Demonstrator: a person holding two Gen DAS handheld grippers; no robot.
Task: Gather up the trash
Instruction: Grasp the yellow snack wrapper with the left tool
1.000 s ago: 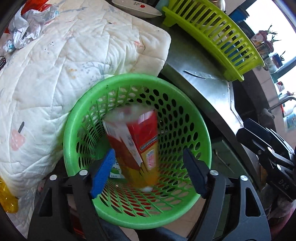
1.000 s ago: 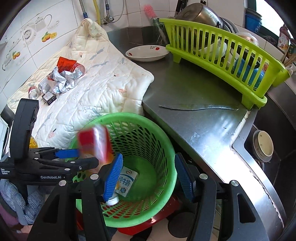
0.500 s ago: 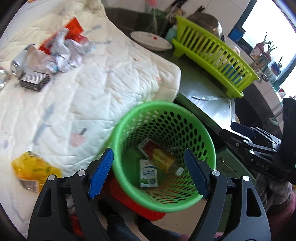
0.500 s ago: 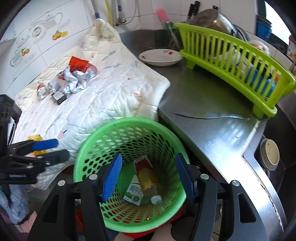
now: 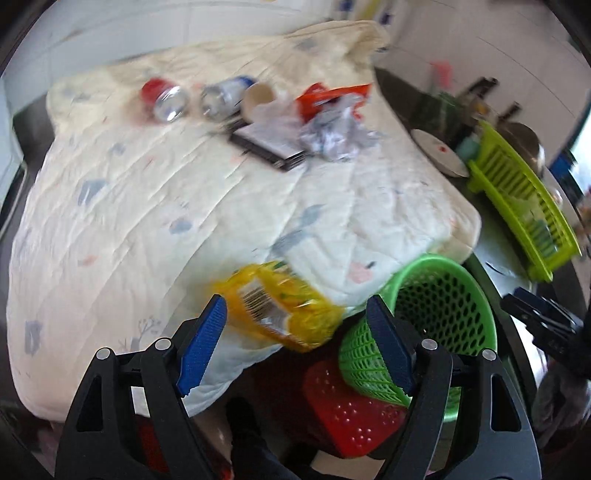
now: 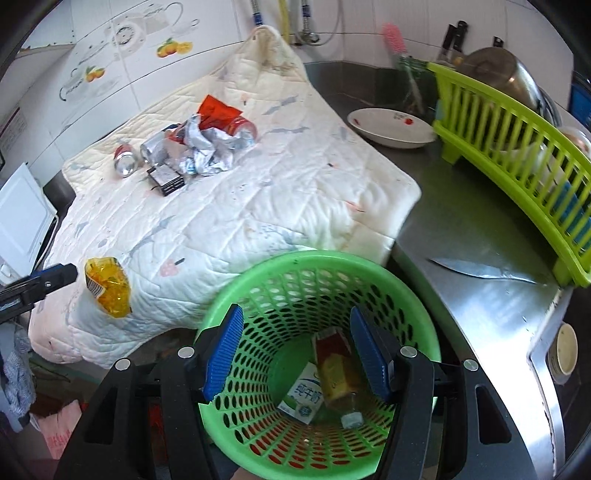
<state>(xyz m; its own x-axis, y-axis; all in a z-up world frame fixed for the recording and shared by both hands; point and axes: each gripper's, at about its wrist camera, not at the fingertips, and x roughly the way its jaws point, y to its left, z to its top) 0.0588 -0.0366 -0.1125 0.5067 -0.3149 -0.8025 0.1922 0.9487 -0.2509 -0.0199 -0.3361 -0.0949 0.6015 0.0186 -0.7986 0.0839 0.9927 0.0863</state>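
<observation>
Left gripper [image 5: 295,336] jaws spread wide beside yellow wrapper [image 5: 280,312] at quilt [image 5: 147,206] edge. Right gripper [image 6: 295,354] jaws parted, empty, above green basket [image 6: 417,314] holding cartons.

White tiled wall [image 6: 122,85] at rear, printed with teacup and orange motifs. Pipes and hoses [image 6: 295,22] drop down it at the back corner. Stainless steel counter [image 6: 480,295] fills the right side, daylight glaring off it; sunken sink [image 6: 576,387] at its right edge. White quilted pad [image 6: 258,206] spread over the left and rear of the counter, one corner propped against the wall. Lime dish rack [image 6: 509,155] along the far right edge. White appliance [image 6: 18,218] at far left.
</observation>
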